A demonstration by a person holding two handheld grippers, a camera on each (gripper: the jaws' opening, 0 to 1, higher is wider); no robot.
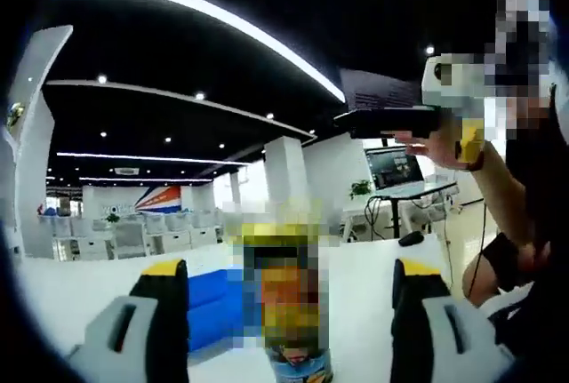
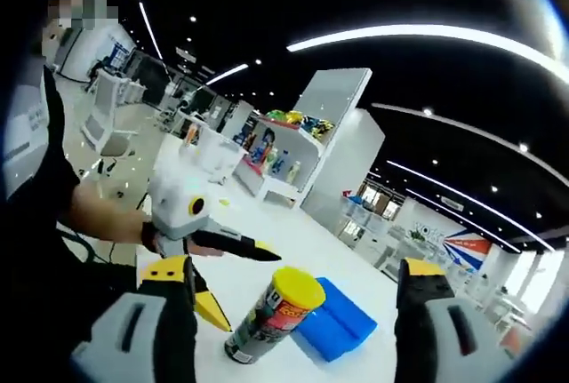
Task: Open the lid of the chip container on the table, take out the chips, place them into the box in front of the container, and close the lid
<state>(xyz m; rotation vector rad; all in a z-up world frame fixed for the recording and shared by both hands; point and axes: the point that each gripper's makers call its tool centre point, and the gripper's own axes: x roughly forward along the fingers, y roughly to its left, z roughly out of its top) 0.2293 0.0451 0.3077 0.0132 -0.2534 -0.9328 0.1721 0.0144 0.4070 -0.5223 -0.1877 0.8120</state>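
The chip container (image 1: 289,312) stands upright on the white table (image 1: 364,267), centred between the jaws of my open left gripper (image 1: 291,269). In the right gripper view it is a can (image 2: 267,316) with its yellow lid (image 2: 298,290) on. A blue box (image 2: 336,319) lies just behind the can, and its blue side (image 1: 212,307) shows left of it in the left gripper view. My right gripper (image 2: 295,267) is open and held back from the can. The left gripper (image 2: 242,283) reaches in with its jaws spread close beside the can. The right gripper (image 1: 360,121) hangs high, held in a person's hand (image 1: 440,145).
The person (image 1: 524,223) stands at the table's edge. A desk with a monitor (image 1: 394,170) and white pillars are behind. Shelves with goods (image 2: 284,134) and office chairs (image 2: 102,116) stand beyond the table (image 2: 293,236).
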